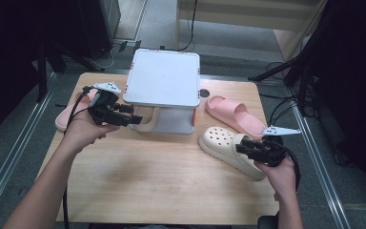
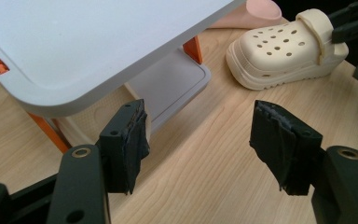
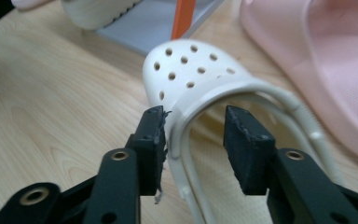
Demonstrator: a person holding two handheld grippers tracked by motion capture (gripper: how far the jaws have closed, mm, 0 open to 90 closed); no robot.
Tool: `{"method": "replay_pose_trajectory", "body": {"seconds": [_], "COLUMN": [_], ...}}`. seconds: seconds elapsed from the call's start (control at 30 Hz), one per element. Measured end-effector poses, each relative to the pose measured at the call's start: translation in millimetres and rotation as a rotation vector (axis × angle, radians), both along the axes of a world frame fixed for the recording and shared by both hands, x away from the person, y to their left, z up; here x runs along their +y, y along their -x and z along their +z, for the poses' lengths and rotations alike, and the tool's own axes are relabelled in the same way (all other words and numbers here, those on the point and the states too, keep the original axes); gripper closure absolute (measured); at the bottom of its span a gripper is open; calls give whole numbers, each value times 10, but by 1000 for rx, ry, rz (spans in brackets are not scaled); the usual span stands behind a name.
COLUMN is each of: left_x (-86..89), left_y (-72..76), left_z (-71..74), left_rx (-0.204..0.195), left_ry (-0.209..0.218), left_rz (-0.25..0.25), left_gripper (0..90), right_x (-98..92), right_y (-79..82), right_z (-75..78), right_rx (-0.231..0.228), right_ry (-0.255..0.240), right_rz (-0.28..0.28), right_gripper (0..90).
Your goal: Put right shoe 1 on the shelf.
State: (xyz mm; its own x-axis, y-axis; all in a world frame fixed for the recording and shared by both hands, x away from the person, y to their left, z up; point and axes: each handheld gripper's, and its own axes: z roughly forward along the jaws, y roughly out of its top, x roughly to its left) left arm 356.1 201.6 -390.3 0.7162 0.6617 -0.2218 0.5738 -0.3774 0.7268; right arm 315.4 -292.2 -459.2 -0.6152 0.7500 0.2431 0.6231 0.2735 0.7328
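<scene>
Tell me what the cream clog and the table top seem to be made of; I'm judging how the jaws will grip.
The cream clog looks like moulded foam resin, matte and smooth, with punched round holes and a one-piece strap; likely a little springy. The table top looks like pale wood or a wood-look laminate: fine grain lines, low sheen. Which of the two I cannot tell.

On the table (image 1: 124,191), the rack (image 1: 164,78) stands at twelve o'clock. One slide (image 1: 236,114) lies at two o'clock beside it, the clog (image 1: 221,143) at three just before that slide, another slide (image 1: 66,117) at nine, and a second clog (image 1: 147,125) under the rack.
</scene>
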Motion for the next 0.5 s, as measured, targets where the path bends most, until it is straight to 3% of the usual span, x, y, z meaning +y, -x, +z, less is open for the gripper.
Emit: {"method": "replay_pose_trajectory", "body": {"seconds": [0.13, 0.27, 0.33, 0.5], "left_x": [-30, -36, -34, -31], "left_y": [-5, -3, 3, 8], "left_z": [-8, -19, -16, -11], "left_rx": [1, -1, -6, -10], "left_ry": [-5, -8, -4, -1], "left_rz": [-5, -5, 0, 9], "left_gripper": [360, 360, 360, 360], "right_x": [81, 162, 203, 239], "right_y": [-32, -103, -125, -134], "right_z": [-98, -189, -208, -192], "right_rx": [26, 68, 73, 68], "right_ry": [29, 25, 33, 54], "right_rz": [27, 56, 68, 62], "right_gripper": [591, 695, 752, 768]}}
